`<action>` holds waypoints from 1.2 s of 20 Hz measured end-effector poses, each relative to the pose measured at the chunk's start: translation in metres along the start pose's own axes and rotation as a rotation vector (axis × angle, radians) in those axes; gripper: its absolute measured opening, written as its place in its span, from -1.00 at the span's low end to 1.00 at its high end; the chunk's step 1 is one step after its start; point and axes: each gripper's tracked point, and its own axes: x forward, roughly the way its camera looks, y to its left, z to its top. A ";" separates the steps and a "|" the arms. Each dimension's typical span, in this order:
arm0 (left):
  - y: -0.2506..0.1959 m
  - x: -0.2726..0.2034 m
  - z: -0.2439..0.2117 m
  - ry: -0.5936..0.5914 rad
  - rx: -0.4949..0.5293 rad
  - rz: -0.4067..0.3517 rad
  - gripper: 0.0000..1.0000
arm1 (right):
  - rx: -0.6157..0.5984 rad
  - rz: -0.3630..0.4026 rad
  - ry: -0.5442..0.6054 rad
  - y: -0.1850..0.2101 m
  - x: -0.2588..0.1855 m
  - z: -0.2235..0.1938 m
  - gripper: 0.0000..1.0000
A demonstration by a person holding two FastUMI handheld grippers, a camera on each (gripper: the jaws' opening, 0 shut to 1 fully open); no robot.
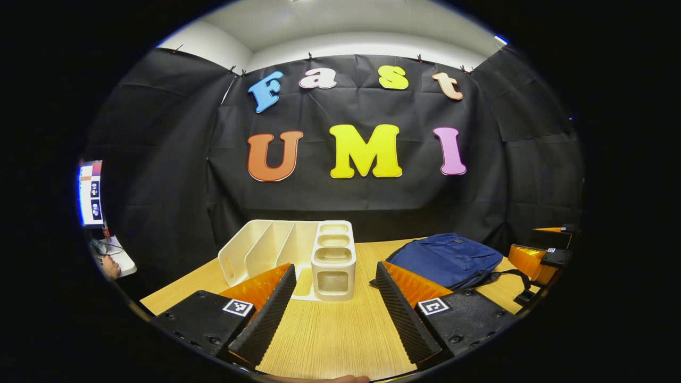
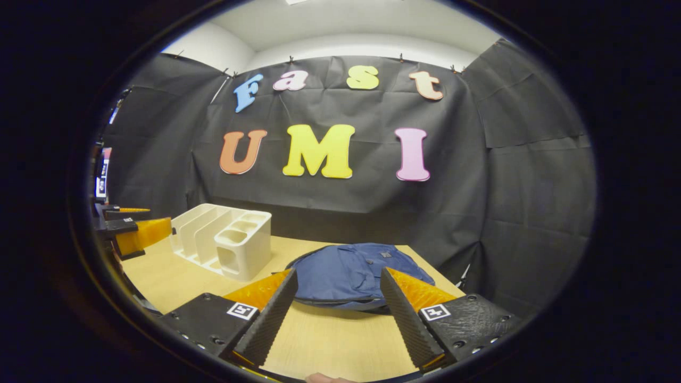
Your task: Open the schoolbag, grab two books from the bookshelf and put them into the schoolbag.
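Note:
A navy blue schoolbag (image 1: 446, 259) lies flat on the wooden table (image 1: 330, 340), to the right in the left gripper view. In the right gripper view the schoolbag (image 2: 351, 279) lies straight ahead, its flap looking closed. A white bookshelf organiser (image 1: 298, 256) with dividers and small end compartments stands ahead of my left gripper (image 1: 332, 298), which is open and holds nothing; its slots look empty from here. My right gripper (image 2: 336, 306) is open just short of the bag. The right gripper (image 1: 540, 255) also shows at the far right of the left gripper view, and the left gripper (image 2: 135, 231) at the left of the right gripper view.
The white organiser (image 2: 226, 239) stands left of the bag in the right gripper view. Black cloth walls close the table at the back and sides. A lit screen (image 1: 90, 194) and a person's hand (image 1: 110, 266) are at the far left beyond the table edge.

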 end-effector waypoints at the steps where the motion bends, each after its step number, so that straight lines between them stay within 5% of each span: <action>1: 0.000 0.001 0.000 0.003 0.001 -0.002 0.93 | -0.004 0.003 0.001 0.001 0.000 0.000 0.90; 24: -0.006 0.000 -0.007 0.043 0.021 -0.025 0.93 | -0.040 0.007 0.022 0.004 0.001 -0.008 0.90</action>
